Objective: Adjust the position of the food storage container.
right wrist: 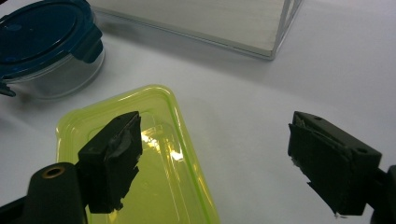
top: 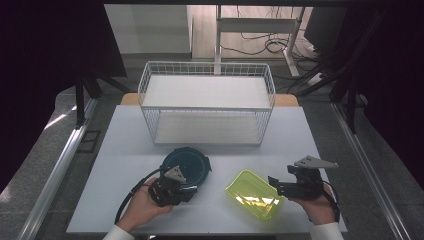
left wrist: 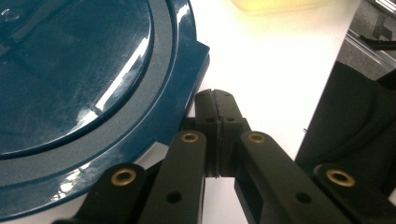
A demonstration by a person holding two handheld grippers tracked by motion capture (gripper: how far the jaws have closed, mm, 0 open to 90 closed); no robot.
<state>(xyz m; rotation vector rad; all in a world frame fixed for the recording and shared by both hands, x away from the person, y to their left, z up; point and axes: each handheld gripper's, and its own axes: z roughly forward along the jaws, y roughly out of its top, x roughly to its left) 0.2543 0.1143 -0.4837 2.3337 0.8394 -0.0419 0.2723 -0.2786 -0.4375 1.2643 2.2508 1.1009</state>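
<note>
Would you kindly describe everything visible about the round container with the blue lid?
The round container has a clear, glass-like bowl and a glossy dark-blue lid with side clip tabs, apparently closed. It stands upright on the white table, before the wire basket. The shut left gripper sits beside its rim; whether they touch is unclear.

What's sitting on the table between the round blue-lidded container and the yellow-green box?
Nothing: bare white table separates the round container from the yellow-green box, seen in the high view.
</note>
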